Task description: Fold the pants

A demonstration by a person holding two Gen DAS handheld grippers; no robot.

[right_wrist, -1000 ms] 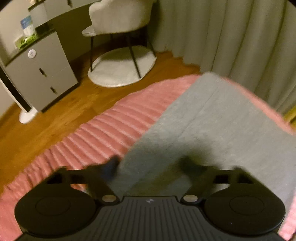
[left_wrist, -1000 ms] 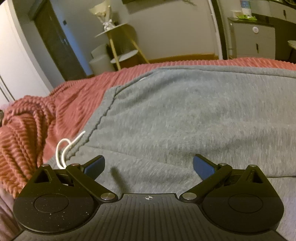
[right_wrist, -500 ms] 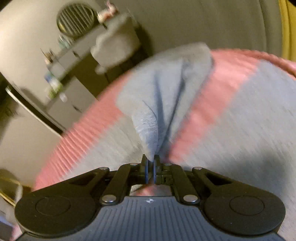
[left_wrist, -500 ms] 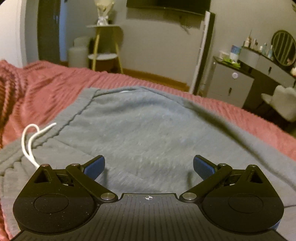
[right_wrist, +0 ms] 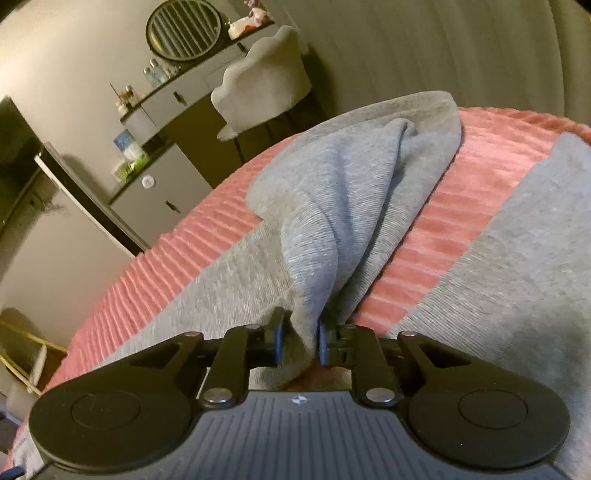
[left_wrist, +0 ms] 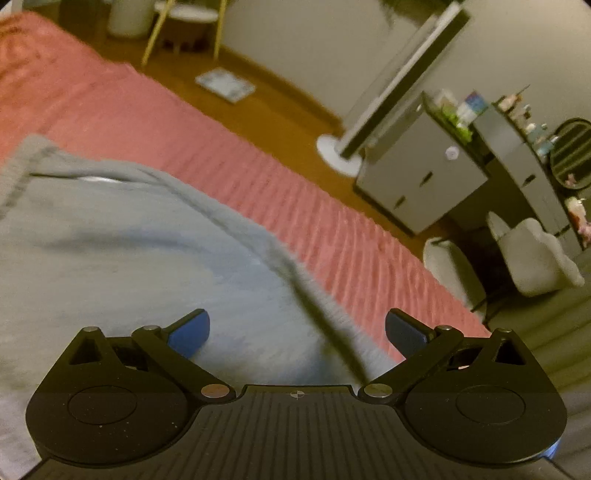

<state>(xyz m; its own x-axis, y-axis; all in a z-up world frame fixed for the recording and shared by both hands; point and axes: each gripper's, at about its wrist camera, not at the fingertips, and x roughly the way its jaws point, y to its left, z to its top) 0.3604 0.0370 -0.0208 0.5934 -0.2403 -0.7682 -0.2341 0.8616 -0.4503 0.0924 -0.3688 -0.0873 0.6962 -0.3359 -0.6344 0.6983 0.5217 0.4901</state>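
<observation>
A bed covered with a pink ribbed blanket fills the middle of both views, running diagonally from the upper left to the lower right of the left wrist frame. On it, grey sweatpants are spread across the left and lower centre of that frame, with a raised seam or fold edge curving down toward the bottom centre. In the right wrist view the same sweatpants are seen as flat cloth along the lower left and right of the frame, with a strip of blanket showing between, and with one bunched portion lifted up in the centre.

A grey cabinet with small items on top is seen at the upper right of the left wrist frame, beside a pale upholstered chair at the right edge. A round mirror is seen at the top of the right wrist frame.

The left hand-held gripper is seen at the bottom of its frame with its jaws spread wide above the cloth and nothing between the blue pads.

The right hand-held gripper is seen at the lower centre of its frame. Its jaws have just been opening slightly, yet they stand narrow, with a gathered fold of the sweatpants pinched between the pads and draped upward from them.
</observation>
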